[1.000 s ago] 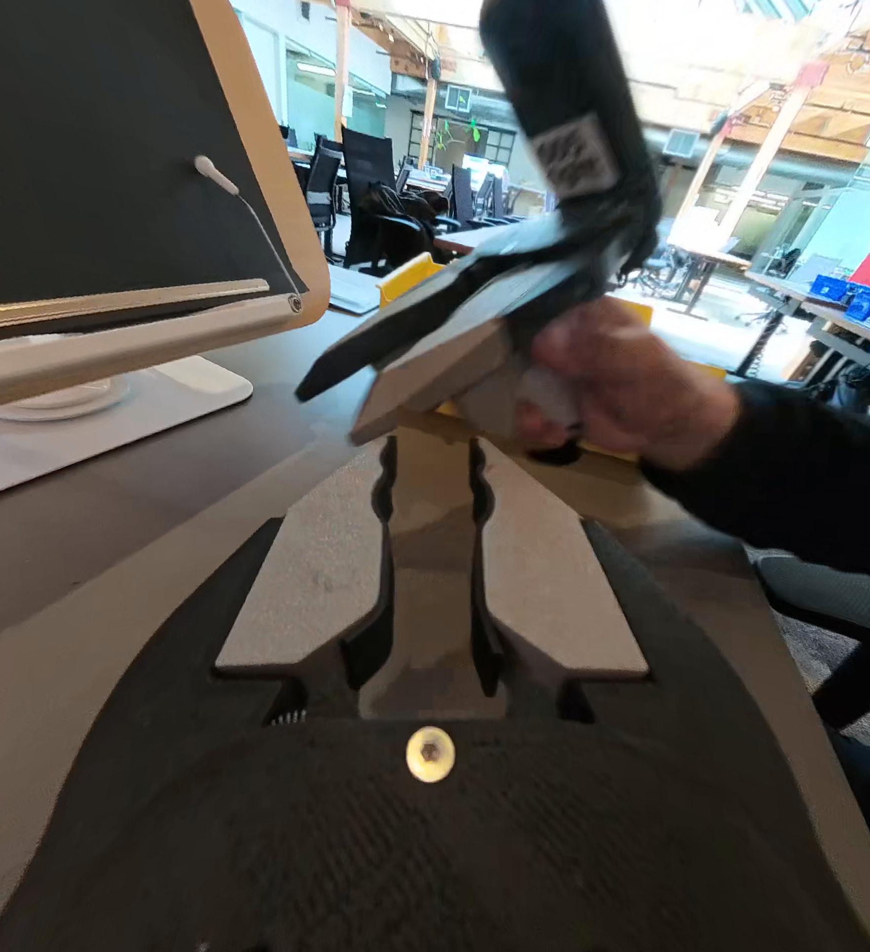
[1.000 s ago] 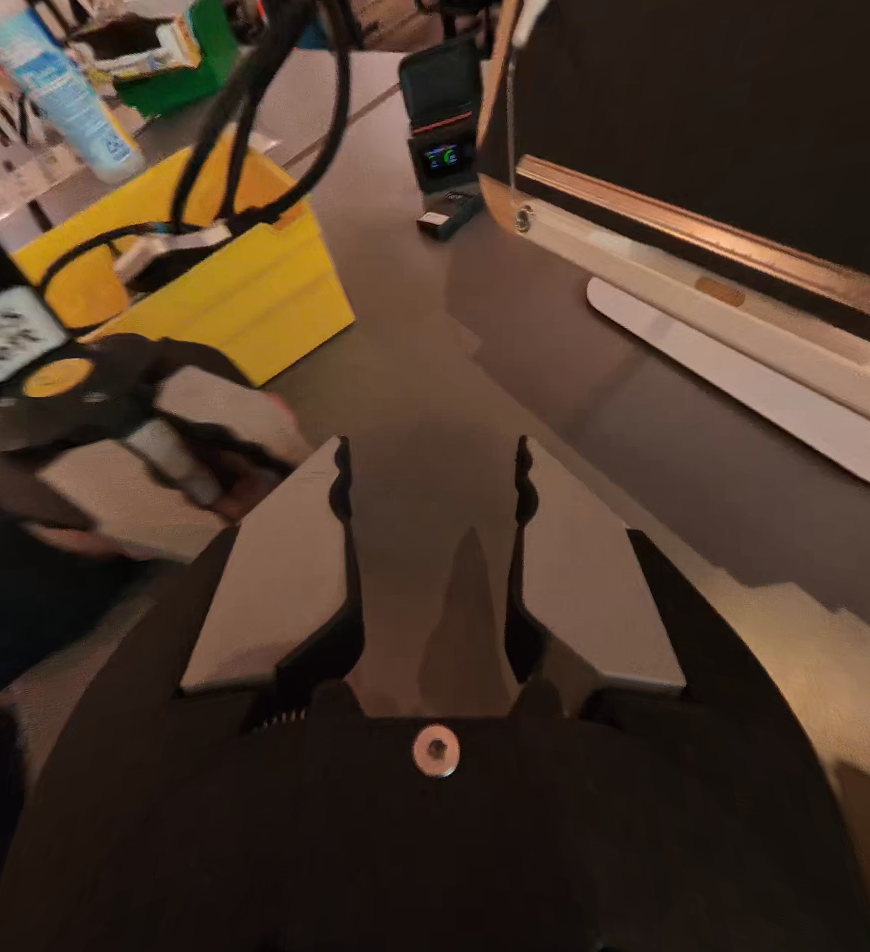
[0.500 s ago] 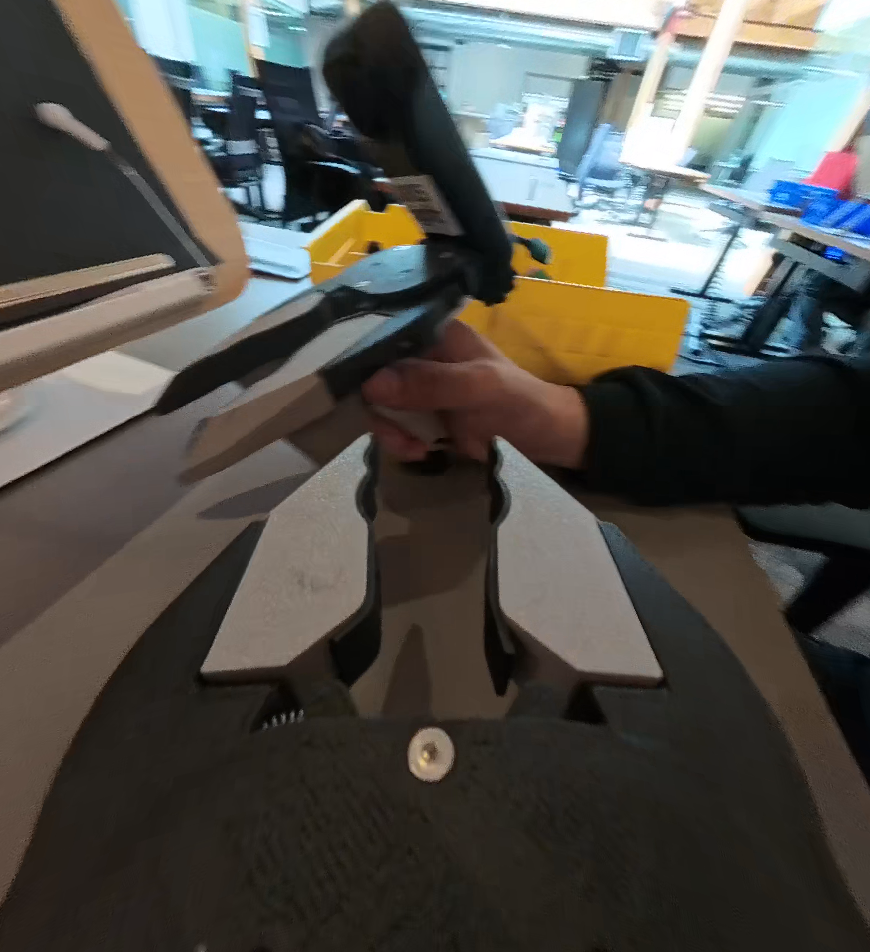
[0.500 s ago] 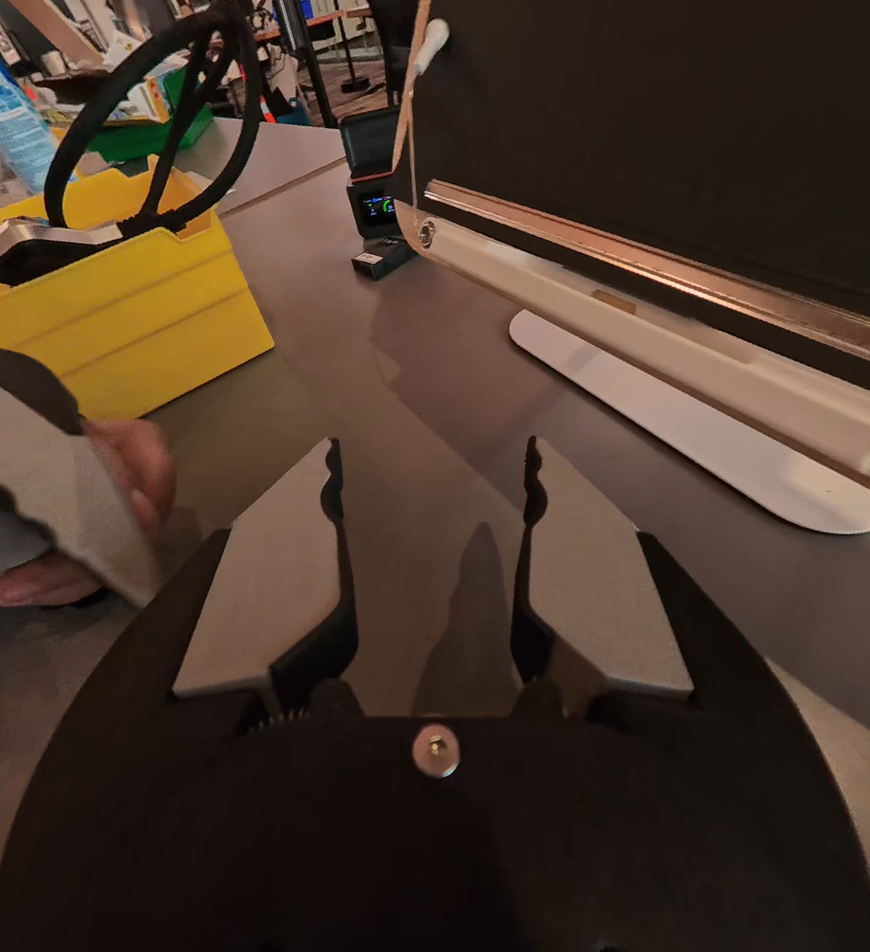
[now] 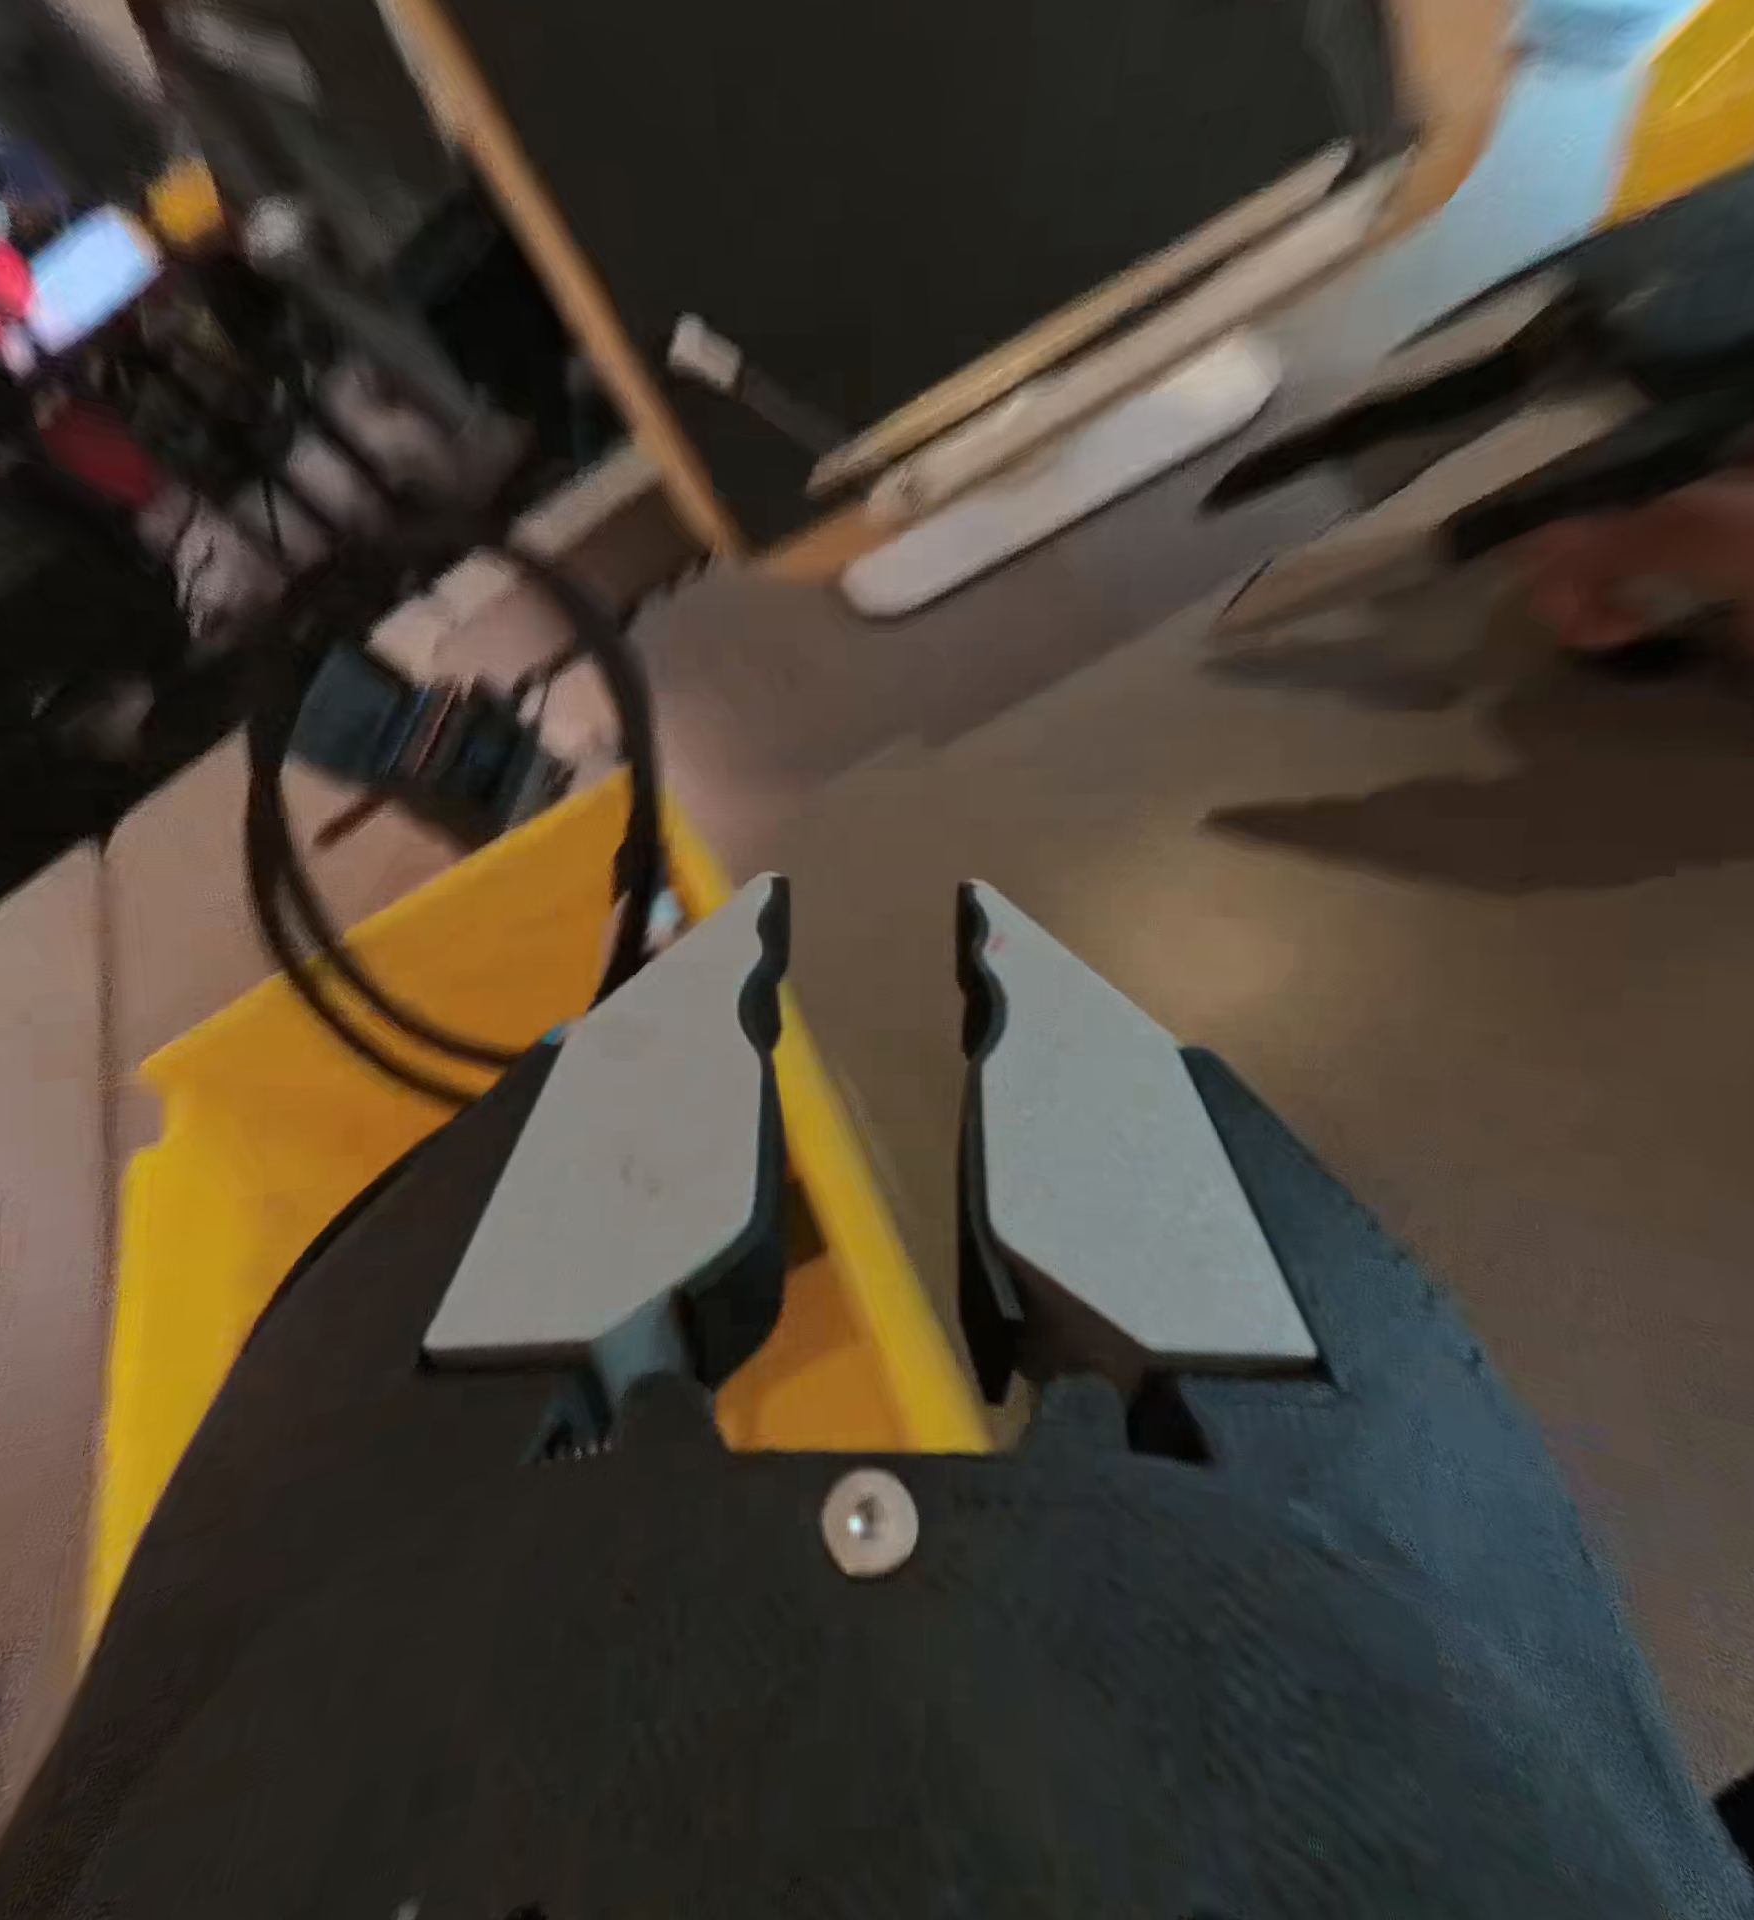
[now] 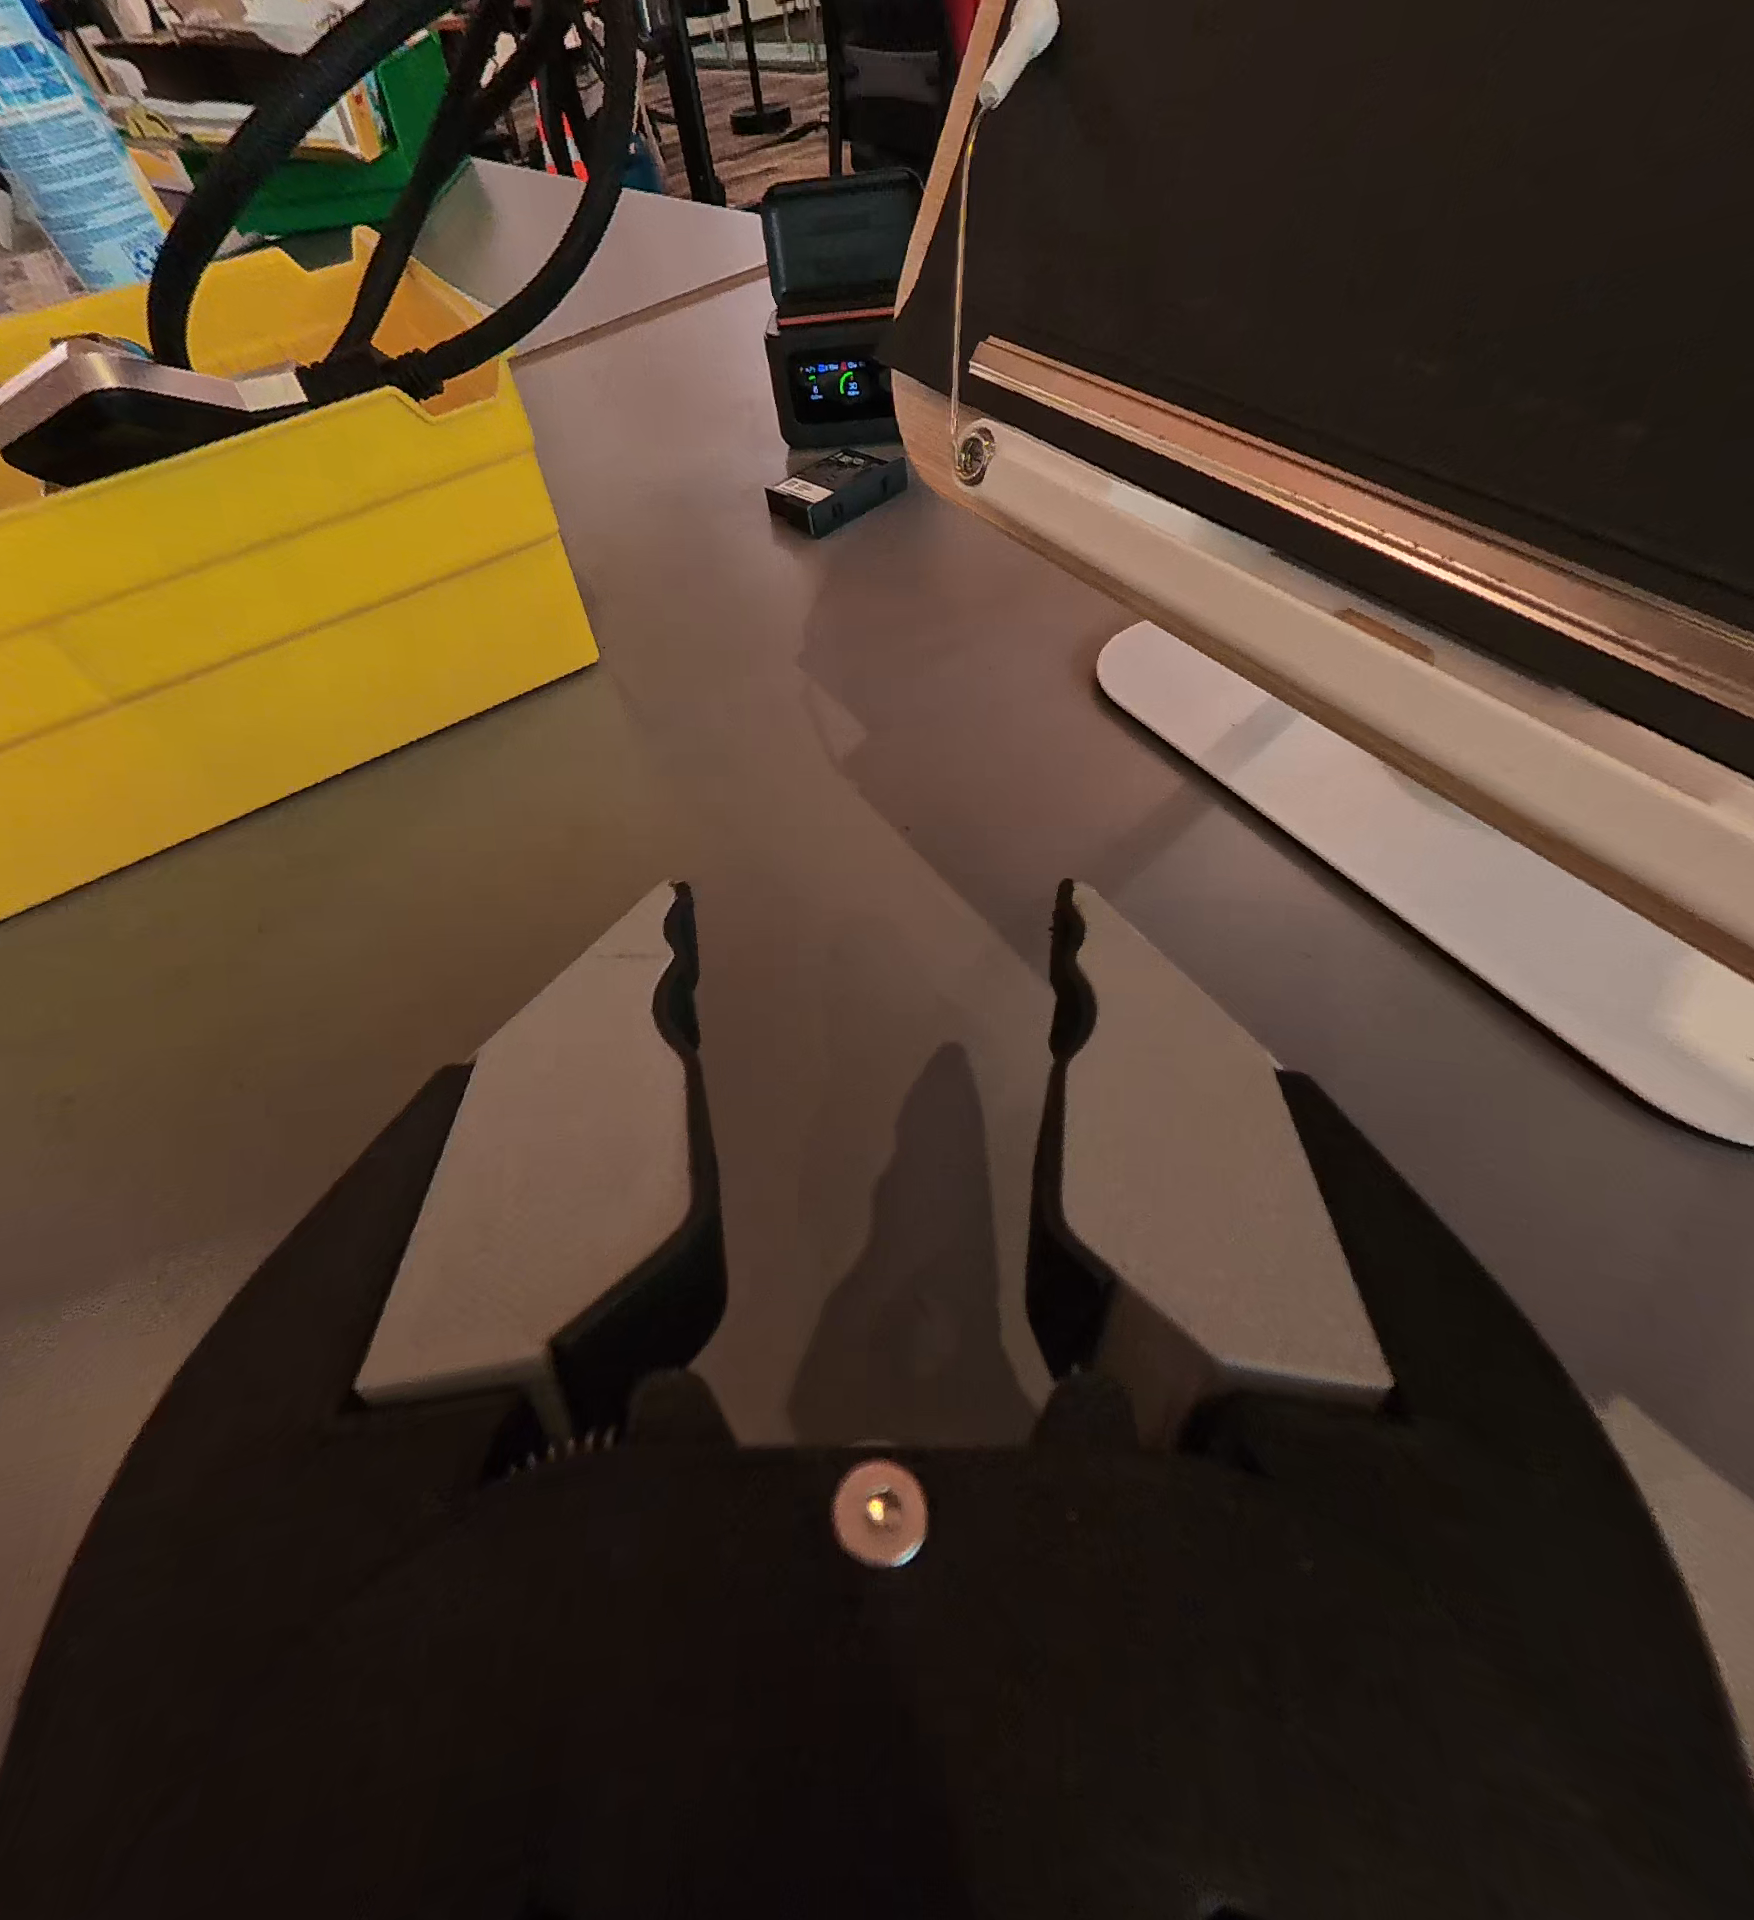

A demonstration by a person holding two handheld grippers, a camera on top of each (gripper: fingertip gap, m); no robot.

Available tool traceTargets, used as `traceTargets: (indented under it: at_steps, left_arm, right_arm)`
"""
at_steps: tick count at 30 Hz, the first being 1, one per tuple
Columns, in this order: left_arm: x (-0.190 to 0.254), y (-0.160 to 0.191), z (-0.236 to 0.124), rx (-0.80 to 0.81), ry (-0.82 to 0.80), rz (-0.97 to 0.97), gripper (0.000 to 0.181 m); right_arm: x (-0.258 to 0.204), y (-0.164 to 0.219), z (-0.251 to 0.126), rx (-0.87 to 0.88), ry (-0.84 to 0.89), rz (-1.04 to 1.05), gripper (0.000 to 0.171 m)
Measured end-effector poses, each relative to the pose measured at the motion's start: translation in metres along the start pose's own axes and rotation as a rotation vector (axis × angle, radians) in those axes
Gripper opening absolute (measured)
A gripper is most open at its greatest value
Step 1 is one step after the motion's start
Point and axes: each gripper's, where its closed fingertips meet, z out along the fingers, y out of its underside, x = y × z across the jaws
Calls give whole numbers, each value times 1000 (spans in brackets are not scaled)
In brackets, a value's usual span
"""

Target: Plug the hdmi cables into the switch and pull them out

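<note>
Yellow plastic marks the place that matters: one bin [image 6: 229, 623] on the grey table [image 6: 852, 727] holds the silver-and-black switch [image 6: 125, 410] and the looped black hdmi cables [image 6: 374, 208], which rise from it and arch over its rim. Two strands show clearly in the left wrist view, where the picture is blurred; a full count cannot be made.

The left gripper [image 5: 873, 904] hangs just over the bin's near wall, fingers narrowly parted and holding nothing, with the cable loop [image 5: 437, 831] ahead and to its left. The right gripper [image 6: 873, 904] hovers low over bare table, fingers spread wider and also empty; from it the bin lies forward and to the left, well apart. The switch's long axis runs roughly along the bin's front wall. The left gripper is judged the nearer. Nothing is yet grasped; whether any cable is plugged in cannot be told.
</note>
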Motion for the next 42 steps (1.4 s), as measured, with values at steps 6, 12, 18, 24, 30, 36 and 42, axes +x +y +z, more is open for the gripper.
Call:
traceTargets:
  at_steps: [6,12,18,24,30,36,42]
  left_arm:
    - [-45,49,24,-246,-138,141,38]
    - [-53,49,30,-259,-131,171,36]
    - [-66,46,26,-236,-168,148,16]
    - [-72,77,40,-335,-169,147,38]
    - [-90,42,19,-224,-252,253,22]
    - [-125,-8,-32,0,-306,111,19]
    - [-142,-93,-117,396,-289,-45,18]
  right_arm:
    - [0,0,-1,7,-7,19,66]
    - [-5,-2,-4,20,-52,67,63]
    - [-7,-2,-1,7,-45,41,61]
    - [-10,1,2,-9,-50,29,60]
    - [-9,3,2,-17,-51,38,59]
    - [-10,3,2,-22,-61,44,57]
    - [-13,4,2,-28,-75,38,55]
